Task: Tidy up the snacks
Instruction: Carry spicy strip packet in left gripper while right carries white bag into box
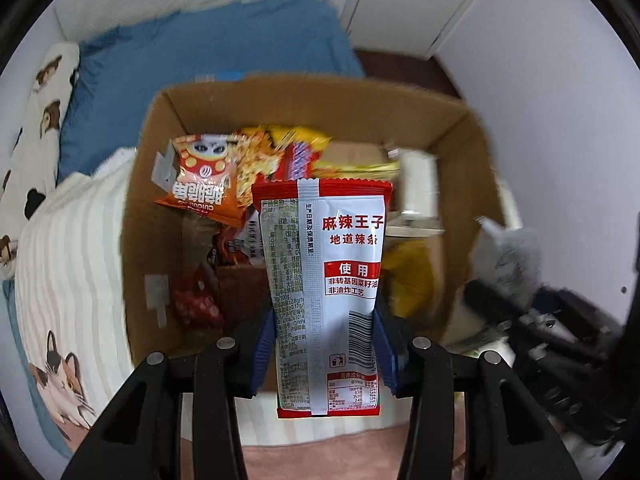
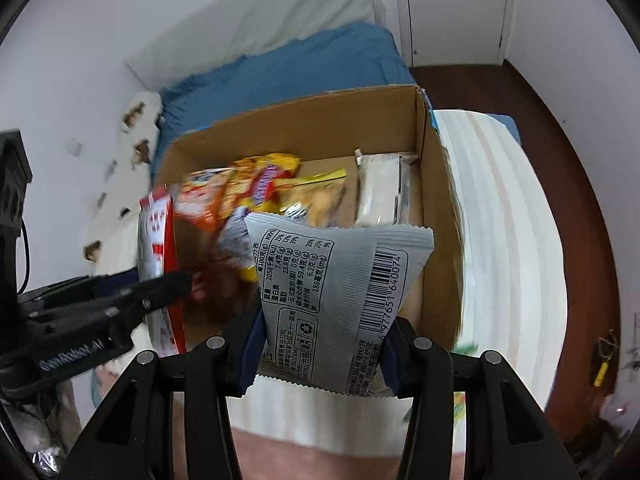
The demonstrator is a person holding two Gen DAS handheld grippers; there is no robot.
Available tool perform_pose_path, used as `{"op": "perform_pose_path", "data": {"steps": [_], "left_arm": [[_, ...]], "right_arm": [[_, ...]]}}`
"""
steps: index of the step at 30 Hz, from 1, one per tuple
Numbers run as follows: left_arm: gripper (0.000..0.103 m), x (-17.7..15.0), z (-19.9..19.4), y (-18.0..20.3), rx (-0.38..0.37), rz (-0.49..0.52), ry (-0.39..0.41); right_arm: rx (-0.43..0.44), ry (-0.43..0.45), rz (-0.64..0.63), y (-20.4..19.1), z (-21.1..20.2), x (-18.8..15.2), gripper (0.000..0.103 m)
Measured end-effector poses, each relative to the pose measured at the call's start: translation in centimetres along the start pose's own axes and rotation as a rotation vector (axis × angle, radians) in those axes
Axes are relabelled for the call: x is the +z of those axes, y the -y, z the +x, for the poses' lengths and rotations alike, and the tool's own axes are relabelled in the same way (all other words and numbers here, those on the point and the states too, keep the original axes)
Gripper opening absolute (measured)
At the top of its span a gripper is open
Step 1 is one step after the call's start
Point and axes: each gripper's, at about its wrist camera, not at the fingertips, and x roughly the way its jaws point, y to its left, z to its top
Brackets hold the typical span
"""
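Observation:
My left gripper (image 1: pixel 324 320) is shut on a red and white spicy-strip packet (image 1: pixel 324 280), held upright over the near edge of an open cardboard box (image 1: pixel 320 92). My right gripper (image 2: pixel 320 332) is shut on a grey snack packet (image 2: pixel 336 292) with a barcode, held over the same box (image 2: pixel 320 120). In the right wrist view the left gripper (image 2: pixel 176 284) and its red packet (image 2: pixel 158 240) show at the left. The box holds several snack bags: an orange panda bag (image 1: pixel 204 180), yellow bags (image 2: pixel 316 192) and a white packet (image 2: pixel 380 192).
The box sits on a bed with a white striped blanket (image 1: pixel 68 260) and blue bedding (image 1: pixel 208 48). A cat-print pillow (image 1: pixel 44 120) lies at the left. White walls and a dark wooden floor (image 2: pixel 560 160) lie to the right.

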Motion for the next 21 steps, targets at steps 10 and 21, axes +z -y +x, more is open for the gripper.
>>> {"op": "perform_pose_path", "data": {"steps": [10,21], "left_arm": [[0.043,2.1,9.0,-3.1,-0.059,-0.084,-0.193],[0.088,2.3,9.4,-3.8,-0.025,-0.068,-0.180]], "right_arm": [[-0.022,-0.111,-0.002,1.5,7.6,4.5,0.051],[-0.040,-0.180,-0.012,0.8,10.4,5.3,0.084]]}}
